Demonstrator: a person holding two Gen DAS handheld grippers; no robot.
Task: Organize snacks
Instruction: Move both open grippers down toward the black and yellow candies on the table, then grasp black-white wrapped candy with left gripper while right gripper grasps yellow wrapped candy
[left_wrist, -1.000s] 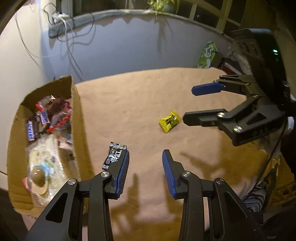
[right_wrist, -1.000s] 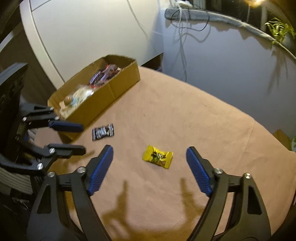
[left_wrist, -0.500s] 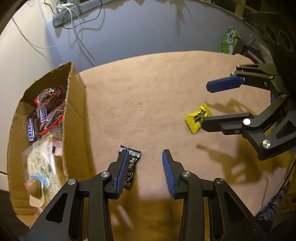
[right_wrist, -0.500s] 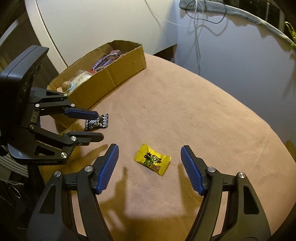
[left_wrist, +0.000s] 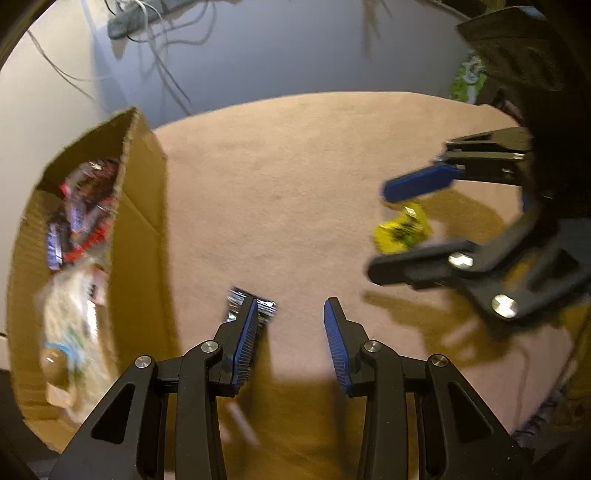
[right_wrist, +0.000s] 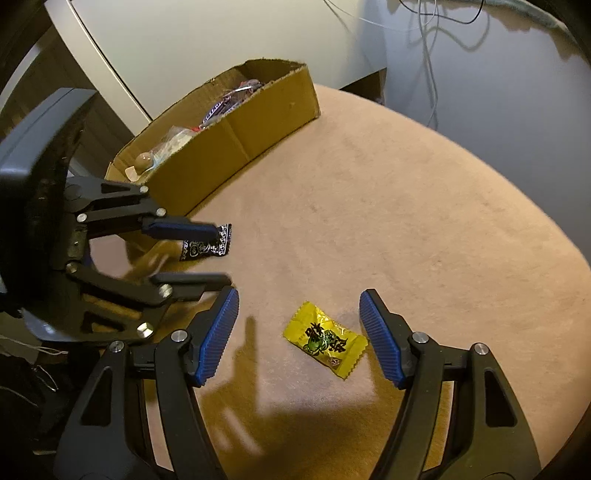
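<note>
- Left wrist view is motion-blurred throughout; print on the yellow candy (left_wrist: 402, 229) can't be read there.
- Black candy (left_wrist: 255, 312) is mostly hidden behind the left gripper's (left_wrist: 290, 341) left finger; only its foil ends show.
- Snacks in the cardboard box (left_wrist: 144, 229) are smeared, brands unreadable.
- In the right wrist view the box wall (right_wrist: 236, 136) hides most of the contents.
- Green packet (left_wrist: 467, 79) at the far table edge is partly covered by the right gripper's (left_wrist: 402, 229) dark body, and blurred.
</note>
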